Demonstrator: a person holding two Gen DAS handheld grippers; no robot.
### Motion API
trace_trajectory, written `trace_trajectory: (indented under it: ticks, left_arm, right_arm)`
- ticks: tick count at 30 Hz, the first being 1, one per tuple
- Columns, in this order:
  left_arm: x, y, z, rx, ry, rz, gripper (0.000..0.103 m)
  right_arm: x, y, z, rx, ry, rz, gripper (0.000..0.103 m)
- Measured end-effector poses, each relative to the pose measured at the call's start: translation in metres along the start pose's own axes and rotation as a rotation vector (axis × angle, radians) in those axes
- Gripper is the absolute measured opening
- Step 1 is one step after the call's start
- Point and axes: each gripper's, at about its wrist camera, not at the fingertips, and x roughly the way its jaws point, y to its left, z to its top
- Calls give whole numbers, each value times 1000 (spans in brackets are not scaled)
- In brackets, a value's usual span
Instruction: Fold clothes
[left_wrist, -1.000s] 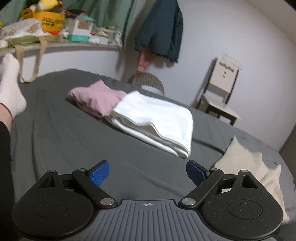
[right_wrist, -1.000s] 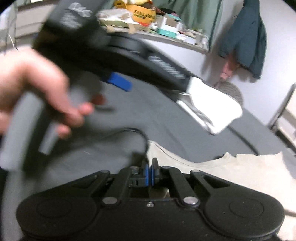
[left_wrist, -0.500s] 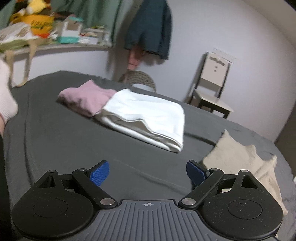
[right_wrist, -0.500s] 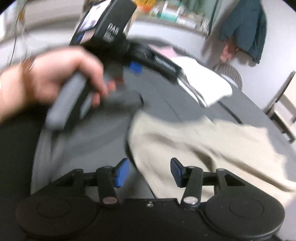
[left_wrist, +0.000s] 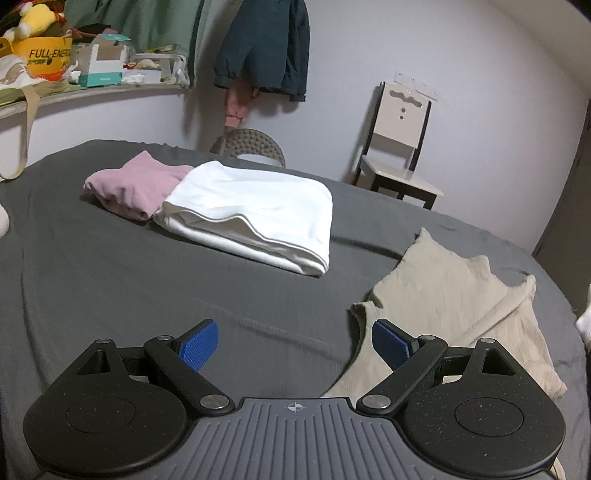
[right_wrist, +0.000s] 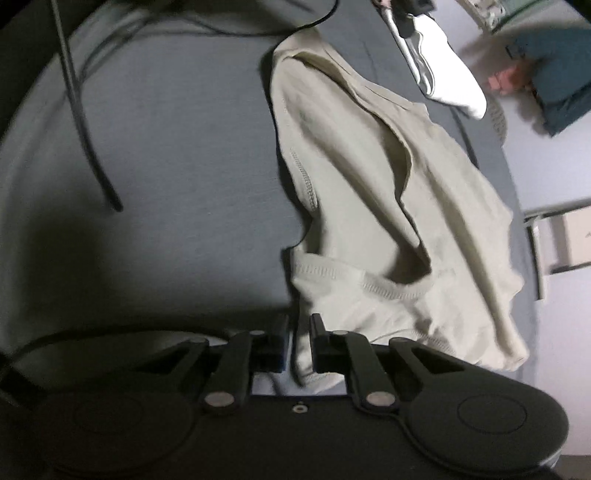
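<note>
A crumpled beige garment lies on the grey bed sheet. In the right wrist view its ribbed hem runs down between the fingers of my right gripper, which is shut on that edge. In the left wrist view the same beige garment lies at the right, its near corner just beyond the right blue pad. My left gripper is wide open above the bare sheet and holds nothing. A folded white garment and a folded pink one lie side by side further back.
A black cable trails over the sheet to the left of the beige garment. Behind the bed are a cluttered shelf, a hanging teal jacket, a round stool and a chair. A white sock shows at the right edge.
My right gripper opened half a second ago and has now closed on the beige garment's hem, tilted down at the bed. The left gripper swung right, bringing the beige garment beside its right finger.
</note>
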Motion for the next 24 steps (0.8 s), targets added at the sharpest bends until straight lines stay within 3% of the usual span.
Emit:
trace_trajectory:
  ticks: [2,7,10,12,15,18,19,24]
  left_arm:
    - [0,0,0,1,-2,0,91]
    - [4,1,1,-10,12,-5,91]
    - [5,1,-1,-5,19,-2,91]
    - [5,1,-1,-5,23,-5,91]
    - [4,2,-1,-3,23,-10,91]
    - [3,2,0,2,25,-13,91]
    - [3,2,0,1,23,-14,91]
    - [3,-2,1,12,19,-30,91]
  right_arm:
    - [3,6,2,-23,10,-42,12]
    - [16,8,1,-15,0,-47,12]
    - [20,12,-3,-51,-42,-97,12]
    - [23,5,-5,-39,-66,-82,5]
    - [5,-12,-10,1,-60,26,4]
    - [-13,-38,-13,60,-29,294,4]
    - [-17,-42,-14,47,-11,343,4]
    - [-21,-35,-15,-15,57,488,5]
